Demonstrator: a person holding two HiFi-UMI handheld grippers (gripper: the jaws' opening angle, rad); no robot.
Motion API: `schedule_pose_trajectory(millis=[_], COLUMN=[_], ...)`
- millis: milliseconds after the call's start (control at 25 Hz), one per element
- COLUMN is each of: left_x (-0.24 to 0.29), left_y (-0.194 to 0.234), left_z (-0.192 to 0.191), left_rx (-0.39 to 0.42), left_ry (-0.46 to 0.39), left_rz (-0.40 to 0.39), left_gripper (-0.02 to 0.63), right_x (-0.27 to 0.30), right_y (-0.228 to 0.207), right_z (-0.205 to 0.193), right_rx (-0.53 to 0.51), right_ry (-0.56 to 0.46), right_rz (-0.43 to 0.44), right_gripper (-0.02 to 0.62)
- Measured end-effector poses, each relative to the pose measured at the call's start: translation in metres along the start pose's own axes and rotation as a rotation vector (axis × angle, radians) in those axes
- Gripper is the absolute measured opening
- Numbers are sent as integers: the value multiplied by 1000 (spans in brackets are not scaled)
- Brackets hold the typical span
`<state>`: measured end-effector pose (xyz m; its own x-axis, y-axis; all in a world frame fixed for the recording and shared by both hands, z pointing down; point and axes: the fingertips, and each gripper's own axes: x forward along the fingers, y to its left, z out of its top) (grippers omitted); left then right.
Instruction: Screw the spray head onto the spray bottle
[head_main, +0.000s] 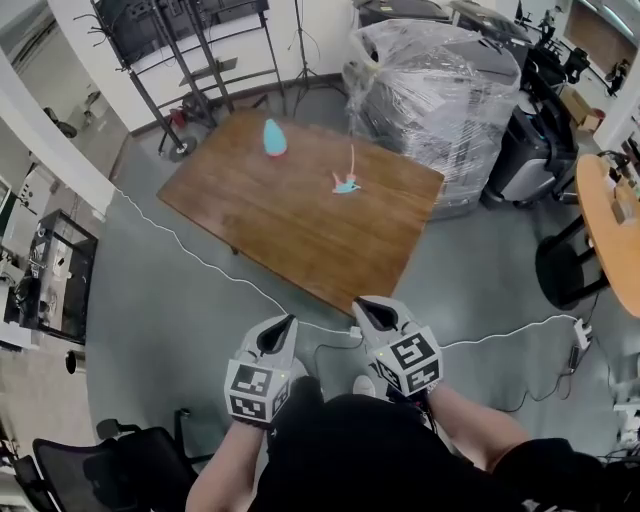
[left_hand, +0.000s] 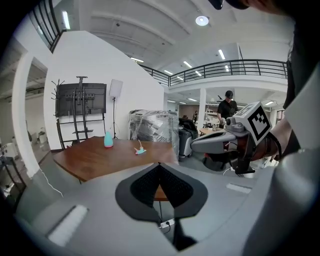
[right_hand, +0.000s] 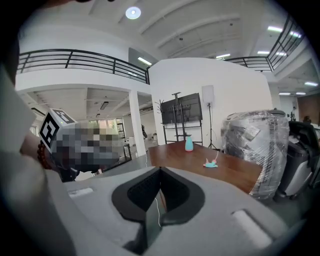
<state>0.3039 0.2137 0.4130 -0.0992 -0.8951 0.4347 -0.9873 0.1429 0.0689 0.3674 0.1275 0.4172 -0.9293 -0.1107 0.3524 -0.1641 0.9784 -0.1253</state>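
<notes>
Your left gripper (left_hand: 160, 165) has its jaws pressed together with nothing between the pads. Your right gripper (right_hand: 160, 171) is the same: jaws closed, nothing caught in them. In the head view both sit low and close to your body, side by side, tipped a little downward, over the grey floor (head_main: 170, 330) short of the table's near corner. A white cable (head_main: 200, 258) runs across the floor just ahead of them.

Both task pieces lie forward of you on the wooden table (head_main: 290, 225), well apart from either gripper, so neither is within reach yet. The spray bottle (head_main: 274, 138) stands upright near the far edge, its long axis vertical and its neck up. The spray head (head_main: 346, 185) lies on its side near the table's middle, apart from the bottle. Its thin dip tube (head_main: 352, 158) runs away from you toward the far edge.

Seen from above, the bottle lines up roughly ahead of your left gripper, and the spray head lies closer to your right gripper's line and nearer to you. So the right looks the better placed to pick up the head while the left steadies the bottle. From the left gripper's own view both pieces sit left of its jaw line; from the right's, they sit to the right.
</notes>
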Motion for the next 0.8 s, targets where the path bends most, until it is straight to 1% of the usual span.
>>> schedule_pose_trajectory(millis=[120, 240, 440, 560, 680, 800], left_x=[19, 40, 60, 67, 72, 84], left_y=[19, 41, 102, 138, 167, 188], left_z=[7, 14, 22, 26, 28, 36], left_rx=[16, 39, 92, 126, 156, 159], left_ry=[-4, -12, -10, 4, 14, 6], left_rz=[-46, -113, -216, -286, -355, -407], left_gripper=[9, 9, 9, 9, 9, 9], right_x=[19, 44, 101, 130, 150, 163], right_y=[-11, -20, -18, -17, -14, -15], right_z=[10, 19, 31, 42, 50, 57], right_rx=[1, -1, 36, 63, 89, 95], right_ry=[-3, -10, 13, 21, 24, 42], right_rz=[-45, -107, -207, -284, -361, -414], right_gripper=[-9, -8, -8, -8, -8, -8])
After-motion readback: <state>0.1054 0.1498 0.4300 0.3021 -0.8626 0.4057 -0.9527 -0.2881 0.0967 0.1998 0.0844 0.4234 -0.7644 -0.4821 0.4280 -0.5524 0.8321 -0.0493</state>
